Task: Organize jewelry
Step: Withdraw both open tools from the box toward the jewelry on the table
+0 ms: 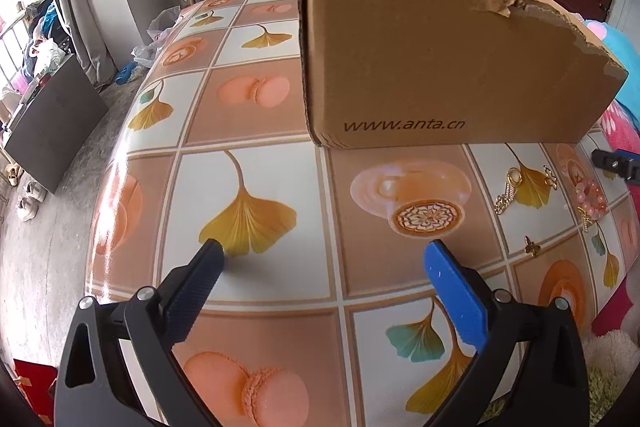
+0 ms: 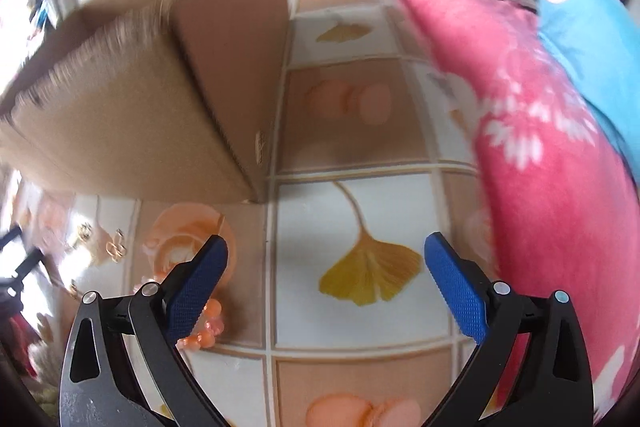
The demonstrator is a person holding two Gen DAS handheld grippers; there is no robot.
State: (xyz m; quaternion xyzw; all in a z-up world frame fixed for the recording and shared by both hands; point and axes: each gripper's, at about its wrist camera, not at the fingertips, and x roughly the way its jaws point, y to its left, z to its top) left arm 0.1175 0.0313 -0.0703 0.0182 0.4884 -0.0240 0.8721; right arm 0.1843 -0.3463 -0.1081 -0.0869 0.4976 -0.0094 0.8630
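Left wrist view looks down over a table (image 1: 256, 311) covered in a tiled print of ginkgo leaves, macarons and coffee cups, with a torn cardboard box (image 1: 440, 59) marked www.anta.cn standing on it as the main landmark. The left gripper (image 1: 325, 253) hangs in front of the box with its jaws spread wide and nothing between them, only the printed cloth below. The jewelry lies on the cloth near the box's front right corner: a gold chain piece (image 1: 507, 190), a small gold clasp-like piece (image 1: 550, 177), a cluster of pink beads (image 1: 591, 198), and a little gold flower charm (image 1: 532, 246) nearer the camera. In the blurred right wrist view, the right gripper (image 2: 326, 251) is likewise wide open and empty, off the box's near corner. Orange-pink beads (image 2: 208, 323) sit just beside its left finger (image 2: 196, 291), partly hidden behind it, so contact cannot be judged. Small gold pieces (image 2: 116, 247) lie below the box's front face. A pink floral blanket (image 2: 540, 155) fills the side away from the box.
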